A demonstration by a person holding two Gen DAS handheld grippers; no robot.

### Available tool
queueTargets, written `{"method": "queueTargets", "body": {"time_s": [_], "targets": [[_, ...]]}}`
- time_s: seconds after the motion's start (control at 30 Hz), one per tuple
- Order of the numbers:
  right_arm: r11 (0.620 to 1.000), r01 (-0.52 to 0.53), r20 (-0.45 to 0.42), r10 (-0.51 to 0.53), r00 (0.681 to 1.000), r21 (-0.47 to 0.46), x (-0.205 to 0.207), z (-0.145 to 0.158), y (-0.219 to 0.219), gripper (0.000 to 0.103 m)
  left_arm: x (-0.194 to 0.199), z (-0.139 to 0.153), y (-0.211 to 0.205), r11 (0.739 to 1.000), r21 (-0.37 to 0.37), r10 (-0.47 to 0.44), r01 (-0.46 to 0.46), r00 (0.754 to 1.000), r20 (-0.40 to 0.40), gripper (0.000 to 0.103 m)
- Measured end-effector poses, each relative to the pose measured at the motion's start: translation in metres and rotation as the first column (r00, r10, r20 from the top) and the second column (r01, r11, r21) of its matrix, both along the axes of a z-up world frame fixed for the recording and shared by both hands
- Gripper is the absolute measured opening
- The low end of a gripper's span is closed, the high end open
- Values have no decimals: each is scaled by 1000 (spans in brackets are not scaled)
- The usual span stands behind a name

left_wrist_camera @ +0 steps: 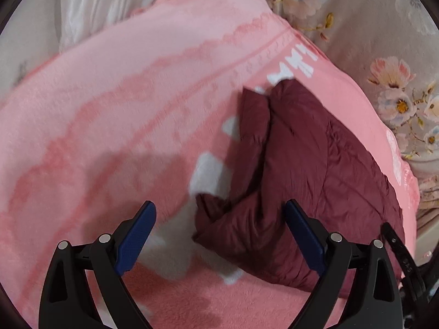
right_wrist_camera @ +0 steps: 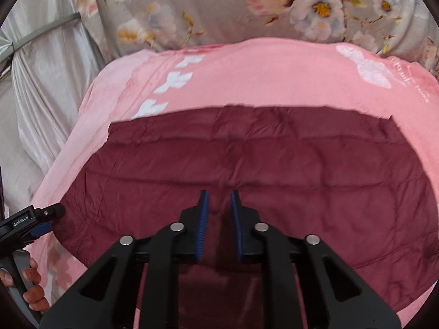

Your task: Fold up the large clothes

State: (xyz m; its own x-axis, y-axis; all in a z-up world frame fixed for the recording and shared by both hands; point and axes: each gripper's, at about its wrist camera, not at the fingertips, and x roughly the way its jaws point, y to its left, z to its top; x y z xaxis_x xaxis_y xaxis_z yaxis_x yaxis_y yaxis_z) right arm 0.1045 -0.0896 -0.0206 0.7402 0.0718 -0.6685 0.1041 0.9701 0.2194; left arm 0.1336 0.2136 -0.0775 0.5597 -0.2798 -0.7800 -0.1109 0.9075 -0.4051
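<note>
Left hand-held gripper (right_wrist_camera: pixel 41 216) (marked "GenRobot.AI") gapes wide, empty; right hand-held gripper (right_wrist_camera: pixel 219 205) pinches maroon jacket (right_wrist_camera: pixel 274 164).

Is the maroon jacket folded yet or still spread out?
Partly folded: the maroon jacket lies mostly flat on the pink blanket, with its sleeve laid over the body.

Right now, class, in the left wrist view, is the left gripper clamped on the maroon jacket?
No: the left gripper stands wide open above the maroon jacket, its blue pads far apart, gripping nothing.
</note>
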Motion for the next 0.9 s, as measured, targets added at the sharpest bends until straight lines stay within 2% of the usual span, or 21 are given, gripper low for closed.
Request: {"method": "queueTargets", "body": {"time_s": [0.03, 0.13, 0.2, 0.23, 0.3, 0.37, 0.43, 0.47, 0.57, 0.7, 0.83, 0.9], "targets": [[1000, 1, -9, -1, 1000, -4, 1, -4, 1, 13, -1, -6, -3, 1000, -21, -7, 6, 1000, -15, 90], [1000, 12, -24, -12, 1000, 6, 2, -14, 3, 13, -3, -5, -17, 1000, 27, -14, 13, 1000, 10, 90], [1000, 15, -30, -14, 999, 20, 4, -18, 1, 13, -3, -3, -28, 999, 21, -41, 41, 999, 18, 85], [1000, 16, -32, -15, 999, 23, 5, -20, 1, 13, -3, -1, -33, 998, 16, -54, 54, 998, 21, 75], [1000, 16, -31, -15, 999, 13, 7, -24, 3, 13, -4, 4, -45, 996, 19, -83, 82, 996, 33, 67], [1000, 16, -24, -17, 1000, -3, 8, -26, 5, 13, -5, 10, -57, 993, 11, -116, 115, 992, 47, 33], [1000, 13, -14, -13, 1000, 8, 6, -27, 3, 13, -10, 23, -70, 989, 14, -148, 148, 986, 72, 22], [999, 15, -11, -15, 1000, 43, 2, -26, -1, 13, -13, 32, -75, 988, 31, -156, 154, 983, 97, 17], [990, 22, 14, -24, 1000, 136, -20, -21, -13, 13, -24, 66, -85, 981, 56, -194, 187, 963, 189, 13], [968, 7, 20, -12, 1000, 249, -69, -20, -24, 13, -38, 103, -93, 973, 63, -231, 222, 931, 283, 12], [961, -14, -11, 18, 1000, 278, -88, -35, -21, 13, -52, 129, -120, 954, 78, -299, 290, 889, 347, 12], [961, -17, -11, 21, 1000, 275, -86, -40, -21, 13, -62, 140, -144, 935, 106, -352, 337, 858, 375, 11]]}}
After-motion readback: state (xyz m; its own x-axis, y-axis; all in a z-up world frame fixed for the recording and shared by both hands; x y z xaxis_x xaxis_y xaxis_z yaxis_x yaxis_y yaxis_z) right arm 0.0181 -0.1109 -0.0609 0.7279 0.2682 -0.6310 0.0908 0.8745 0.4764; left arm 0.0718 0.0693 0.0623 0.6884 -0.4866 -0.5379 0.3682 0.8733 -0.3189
